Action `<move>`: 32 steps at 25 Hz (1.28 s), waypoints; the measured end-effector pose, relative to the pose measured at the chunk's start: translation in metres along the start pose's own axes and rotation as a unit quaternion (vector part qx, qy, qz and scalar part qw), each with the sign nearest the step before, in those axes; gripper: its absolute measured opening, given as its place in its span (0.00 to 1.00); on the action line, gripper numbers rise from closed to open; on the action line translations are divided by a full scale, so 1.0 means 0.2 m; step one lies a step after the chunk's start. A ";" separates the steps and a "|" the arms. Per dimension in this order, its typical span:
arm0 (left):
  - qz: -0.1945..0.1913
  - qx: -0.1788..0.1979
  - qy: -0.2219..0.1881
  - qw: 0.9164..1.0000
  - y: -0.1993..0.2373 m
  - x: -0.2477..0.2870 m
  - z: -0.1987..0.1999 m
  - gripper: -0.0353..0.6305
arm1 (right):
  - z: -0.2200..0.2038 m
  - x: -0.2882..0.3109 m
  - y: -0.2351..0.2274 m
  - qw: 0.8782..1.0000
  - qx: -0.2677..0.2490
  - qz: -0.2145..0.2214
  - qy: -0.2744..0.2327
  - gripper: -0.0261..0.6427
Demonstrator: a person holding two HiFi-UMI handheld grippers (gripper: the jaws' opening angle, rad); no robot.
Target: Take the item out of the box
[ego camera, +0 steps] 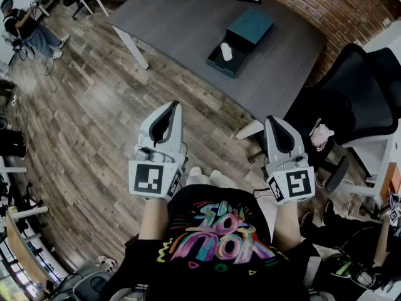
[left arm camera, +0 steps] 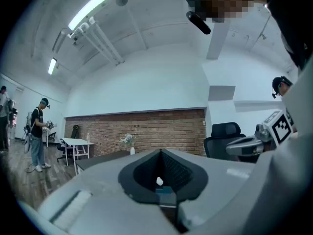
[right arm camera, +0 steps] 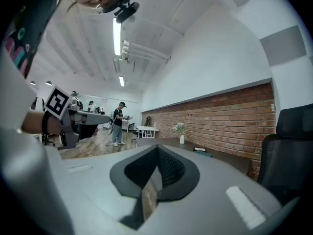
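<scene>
While the left gripper (ego camera: 170, 108) and right gripper (ego camera: 276, 123) hang over the wooden floor (ego camera: 94, 124) with jaws pressed together on nothing, the white item (ego camera: 227, 51) stands in the open box (ego camera: 219, 64) toward the table's (ego camera: 175, 17) near edge, with the lid (ego camera: 250, 27) just beside it.

grey left gripper (left arm camera: 160, 153), black-padded jaws pressed together with nothing between, faces long red brick wall (left arm camera: 146, 129). small white flower vase (left arm camera: 131, 150) on dark table (left arm camera: 98, 160); black office chair (left arm camera: 224, 133) at right; person in dark shirt (left arm camera: 38, 131) standing far left.
</scene>
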State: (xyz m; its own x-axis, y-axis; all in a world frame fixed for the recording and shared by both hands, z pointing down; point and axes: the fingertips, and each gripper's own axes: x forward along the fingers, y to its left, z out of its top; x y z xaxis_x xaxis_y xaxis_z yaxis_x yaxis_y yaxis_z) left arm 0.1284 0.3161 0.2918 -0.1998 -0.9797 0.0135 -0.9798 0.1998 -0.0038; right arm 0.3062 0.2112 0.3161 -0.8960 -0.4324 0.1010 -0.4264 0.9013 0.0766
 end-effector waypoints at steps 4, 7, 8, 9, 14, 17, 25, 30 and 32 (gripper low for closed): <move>0.009 0.004 0.003 1.000 -0.03 -0.02 -0.02 0.05 | -0.02 -0.02 0.00 1.000 0.007 0.008 -0.005 0.04; 0.014 0.003 0.005 1.000 -0.04 -0.04 -0.04 0.05 | -0.04 -0.04 -0.01 1.000 0.010 0.010 -0.005 0.04; 0.017 0.001 0.006 1.000 -0.04 -0.05 -0.05 0.05 | -0.04 -0.04 -0.01 1.000 0.010 0.011 -0.005 0.04; 0.020 0.000 0.007 1.000 -0.04 -0.06 -0.06 0.05 | -0.05 -0.04 -0.01 1.000 0.011 0.014 -0.003 0.04; 0.042 -0.005 0.014 0.999 0.03 -0.09 -0.09 0.05 | -0.10 0.03 0.04 0.999 0.016 0.039 0.011 0.04; 0.049 -0.008 0.021 0.999 0.09 -0.05 -0.11 0.05 | -0.11 0.11 0.04 0.999 0.019 0.043 0.014 0.04; 0.060 -0.012 0.026 0.998 0.37 0.19 -0.10 0.05 | -0.07 0.46 0.01 0.999 0.019 0.049 0.012 0.04; 0.049 -0.011 0.013 0.999 0.60 0.42 -0.06 0.05 | -0.03 0.77 -0.03 0.999 0.021 0.041 0.015 0.04; 0.039 -0.010 0.010 0.999 0.69 0.52 -0.05 0.05 | 0.00 0.88 -0.06 0.999 0.019 0.034 0.015 0.04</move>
State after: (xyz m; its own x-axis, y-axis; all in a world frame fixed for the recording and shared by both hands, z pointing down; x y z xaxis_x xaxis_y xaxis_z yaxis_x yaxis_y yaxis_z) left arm -0.0270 0.2422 0.3020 -0.2762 -0.9605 0.0343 -0.9608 0.2768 0.0143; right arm 0.1531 0.1251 0.3330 -0.9190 -0.3704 0.1353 -0.3697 0.9286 0.0311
